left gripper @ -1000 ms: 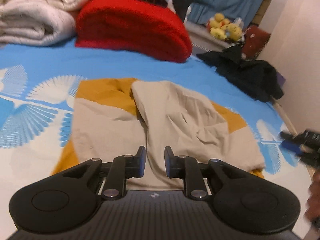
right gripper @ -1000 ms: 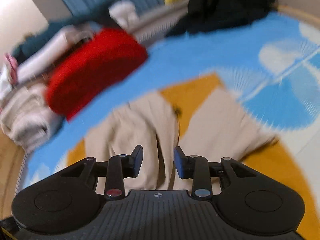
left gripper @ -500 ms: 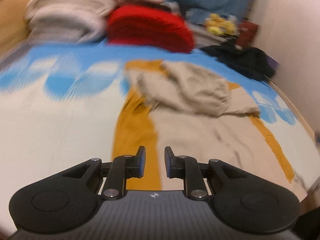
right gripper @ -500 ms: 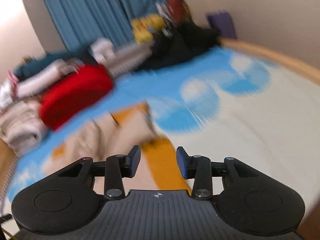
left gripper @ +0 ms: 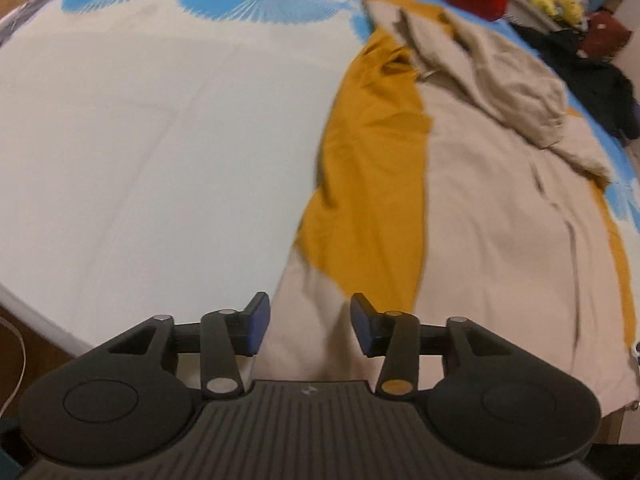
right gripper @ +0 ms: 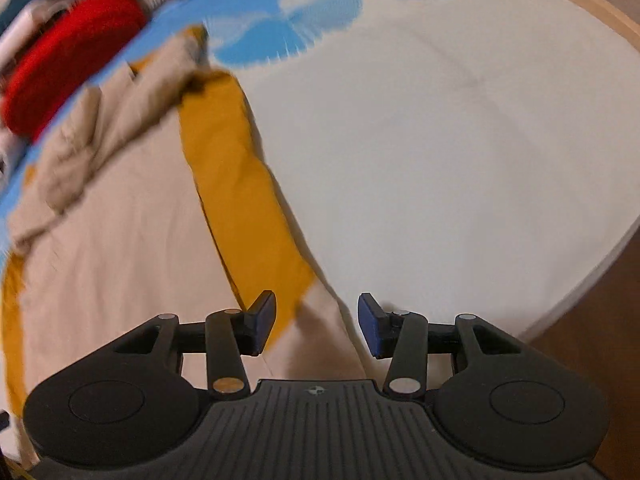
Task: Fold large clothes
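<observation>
Both grippers, left gripper (left gripper: 310, 326) and right gripper (right gripper: 317, 324), are opening, empty, over near corners of the beige-and-mustard cloth garment (left gripper: 500, 216), spread on the white, blue-patterned bedsheet (left gripper: 140, 140); top folded down, bottom fold likely remaining.

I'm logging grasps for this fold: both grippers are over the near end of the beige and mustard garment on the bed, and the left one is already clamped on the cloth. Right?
Not quite. The left gripper is not clamped: the left wrist view shows its jaws apart and opening, pads clear of the beige and mustard garment beneath. The right gripper is likewise over that near end.
</observation>
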A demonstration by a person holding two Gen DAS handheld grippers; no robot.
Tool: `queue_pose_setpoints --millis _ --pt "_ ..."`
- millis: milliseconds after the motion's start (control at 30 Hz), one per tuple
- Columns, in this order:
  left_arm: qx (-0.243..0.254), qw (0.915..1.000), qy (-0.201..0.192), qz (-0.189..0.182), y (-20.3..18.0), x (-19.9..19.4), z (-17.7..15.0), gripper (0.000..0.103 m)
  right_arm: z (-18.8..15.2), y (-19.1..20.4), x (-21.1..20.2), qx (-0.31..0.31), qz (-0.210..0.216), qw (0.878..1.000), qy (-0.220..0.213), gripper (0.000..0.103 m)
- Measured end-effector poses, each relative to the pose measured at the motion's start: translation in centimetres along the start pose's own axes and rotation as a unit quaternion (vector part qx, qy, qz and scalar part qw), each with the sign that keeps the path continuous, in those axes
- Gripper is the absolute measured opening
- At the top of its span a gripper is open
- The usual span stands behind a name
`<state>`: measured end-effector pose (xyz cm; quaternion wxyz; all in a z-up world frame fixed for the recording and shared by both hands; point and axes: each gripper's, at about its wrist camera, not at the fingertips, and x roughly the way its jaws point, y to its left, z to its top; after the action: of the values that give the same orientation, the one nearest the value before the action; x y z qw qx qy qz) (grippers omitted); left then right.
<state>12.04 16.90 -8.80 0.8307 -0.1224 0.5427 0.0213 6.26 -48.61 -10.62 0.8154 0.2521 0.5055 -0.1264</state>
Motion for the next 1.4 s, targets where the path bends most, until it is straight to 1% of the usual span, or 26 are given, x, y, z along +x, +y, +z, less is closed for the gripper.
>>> queue_pose_setpoints --millis 100,167,233,300,333,367,400,433,467,500,567,667,700,733,800,867,900,933,967,1000,1100,1167,1233,1267,1333,1400 --pt "-0.008 0.9998 0.019 0.006 0.6 1.0 -0.1 0.055 -0.6 0.1 0.5 -0.009 -0.019 1.0 0.013 0.048" --pt "-0.016 0.9996 0.022 0.006 0.7 1.3 -0.3 0.055 -1.2 0.1 0.9 -0.013 -0.026 0.999 0.026 0.048" --pt "-0.011 0.9997 0.017 0.013 0.3 1.3 -0.5 0.055 -1.9 0.6 1.3 -0.021 -0.032 0.999 0.039 0.048" --pt "0.001 0.9997 0.011 0.021 -0.3 1.4 -0.7 0.055 -2.5 1.3 1.6 -0.035 -0.039 0.998 0.038 0.048" --pt "0.011 0.9996 0.008 0.024 -0.5 1.4 -0.8 0.051 -2.7 1.6 1.6 -0.042 -0.043 0.998 0.037 0.049" --pt "0.021 0.9995 0.006 0.023 -0.7 1.4 -0.9 0.035 -2.9 1.9 1.6 -0.046 -0.047 0.997 0.035 0.049" --pt "0.029 0.9995 0.005 0.014 -0.9 1.3 -0.9 0.015 -3.0 2.0 1.5 -0.045 -0.051 0.997 0.031 0.044" --pt "0.033 0.9994 0.001 0.007 -1.0 1.2 -0.9 0.011 -3.1 2.0 1.4 -0.041 -0.048 0.998 0.028 0.037" --pt "0.037 0.9993 -0.008 0.005 -1.0 0.7 -0.9 0.007 -3.1 2.0 1.1 -0.035 -0.038 0.998 0.024 0.016" --pt "0.038 0.9991 -0.017 0.0 -1.0 0.3 -0.9 0.007 -3.1 2.1 0.8 -0.031 -0.029 0.999 0.015 0.006" --pt "0.037 0.9992 -0.016 -0.002 -1.0 0.2 -1.0 0.009 -3.1 2.2 0.0 -0.031 -0.024 0.999 -0.01 0.004" --pt "0.022 0.9997 0.004 0.009 -0.8 0.9 -1.0 0.022 -3.1 1.6 -0.3 -0.02 -0.025 0.999 -0.017 0.004" --pt "0.021 0.9997 0.01 0.009 -0.9 1.1 -1.0 0.029 -3.1 1.6 -0.2 -0.019 -0.03 0.999 -0.013 0.007" --pt "0.027 0.9995 0.012 0.009 -1.1 1.2 -1.1 0.03 -3.2 1.5 0.1 -0.02 -0.035 0.999 -0.007 0.011" --pt "0.046 0.9987 0.009 0.018 -1.6 1.4 -1.2 0.031 -3.3 1.5 0.5 -0.02 -0.043 0.999 0.009 0.022" --pt "0.047 0.9987 0.008 0.02 -1.7 1.5 -1.2 0.03 -3.4 1.5 0.7 -0.03 -0.045 0.998 0.011 0.022" --pt "0.045 0.9988 0.006 0.018 -1.6 1.4 -1.2 0.018 -3.4 1.6 0.7 -0.035 -0.045 0.998 0.012 0.024" --pt "0.044 0.999 0.002 0.013 -1.5 1.3 -1.1 0.01 -3.4 1.9 0.8 -0.037 -0.044 0.998 0.013 0.025" --pt "0.043 0.999 -0.006 0.006 -1.4 1.0 -1.1 0.007 -3.5 2.0 0.8 -0.04 -0.044 0.998 0.011 0.018" --pt "0.044 0.999 -0.012 0.003 -1.4 0.6 -1.1 0.006 -3.5 2.2 0.6 -0.043 -0.04 0.998 0.003 0.003" --pt "0.036 0.9991 -0.022 -0.005 -1.5 0.2 -0.9 0.007 -3.2 2.5 -0.7 -0.041 -0.007 0.998 -0.045 0.002" --pt "0.028 0.9995 -0.012 0.0 -1.5 0.5 -0.9 0.011 -3.0 2.5 -1.2 -0.035 0.006 0.997 -0.063 0.002" --pt "0.026 0.9996 0.002 0.008 -1.4 1.0 -1.0 0.016 -2.9 2.3 -1.0 -0.024 0.008 0.998 -0.056 0.002" --pt "0.033 0.9993 0.006 0.014 -1.5 1.2 -1.1 0.022 -2.9 2.2 -0.9 -0.021 0.008 0.998 -0.053 0.003" --pt "0.047 0.9986 0.006 0.022 -1.9 1.3 -1.2 0.023 -3.0 2.3 -0.7 -0.025 0.011 0.998 -0.054 0.004" --pt "0.048 0.9986 0.006 0.022 -1.8 1.4 -1.2 0.023 -3.0 2.7 -0.7 -0.026 0.029 0.998 -0.054 0.005"
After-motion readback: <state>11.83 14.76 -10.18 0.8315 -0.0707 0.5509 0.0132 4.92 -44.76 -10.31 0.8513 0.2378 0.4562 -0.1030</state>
